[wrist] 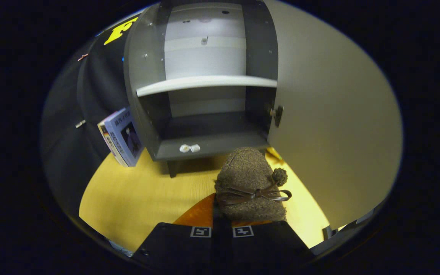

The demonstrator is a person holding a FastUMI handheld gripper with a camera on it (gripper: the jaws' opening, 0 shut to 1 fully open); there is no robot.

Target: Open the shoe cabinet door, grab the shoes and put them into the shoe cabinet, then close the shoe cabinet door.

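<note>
Tongs [222, 223] sit drawn nearly together, their two fingers side by side with only a thin gap, and they appear to pinch the near rim of the shoe [248, 183], a fuzzy brown slipper with a dark ribbon bow and a small pompom. Its toe points ahead toward the shoe cabinet [204, 145]. Whether both fingers truly press on the rim I cannot tell, since the contact is hidden behind the finger bodies.

Just beyond the shoe's toe lies the front edge of the cabinet's lower compartment, dark and open, with a pale shelf [204, 83] above it. The cabinet door [334, 126] stands swung wide to the right. A stack of books [122, 137] leans beside the cabinet on the left, on the yellow counter [136, 198].

By my judgement the door step is done and the carrying step is in hand. Next the shoe wants moving forward over the sill into the lower compartment, clear of the door's hinge side, then releasing.
</note>
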